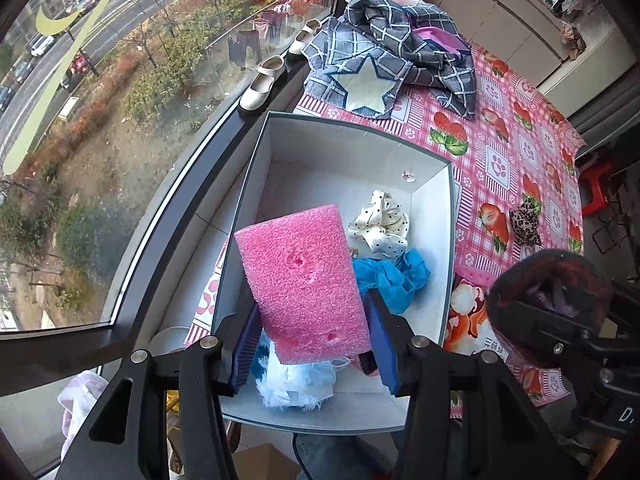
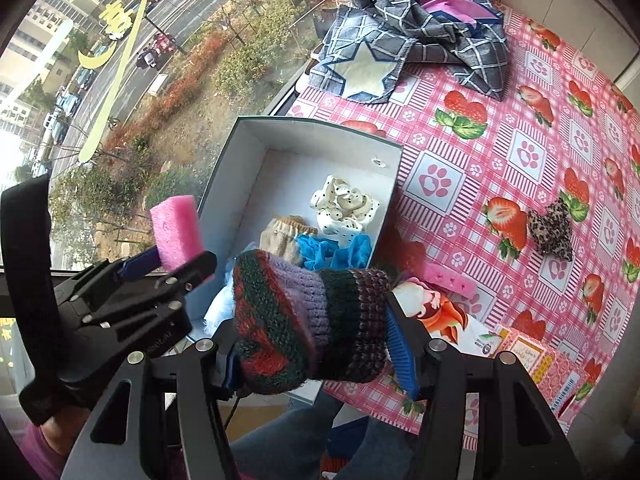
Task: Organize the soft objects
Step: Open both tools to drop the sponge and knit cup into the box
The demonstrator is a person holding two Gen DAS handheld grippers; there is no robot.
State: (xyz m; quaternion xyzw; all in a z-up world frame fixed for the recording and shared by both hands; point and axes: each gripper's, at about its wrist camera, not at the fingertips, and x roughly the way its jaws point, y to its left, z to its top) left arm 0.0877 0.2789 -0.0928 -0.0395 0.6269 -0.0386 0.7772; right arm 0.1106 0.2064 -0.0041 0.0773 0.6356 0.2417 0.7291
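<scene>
Left gripper [image 1: 310, 344]: clamped on pink foam [image 1: 304, 280], above box [image 1: 432, 216]
Right gripper [image 2: 316, 344]: clamped on knit hat [image 2: 308, 316]

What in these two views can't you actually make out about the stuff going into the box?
- Box floor near the front: left wrist view, pink foam covers it.
- Beige item: right wrist view, knitted piece hides its lower part.
- Fluffy white-blue item: both views, mostly covered.
- Printed packets: text too small.

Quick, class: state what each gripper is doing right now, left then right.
Left gripper: shut on the pink foam block, above the box.
Right gripper: shut on the knitted item.
</scene>
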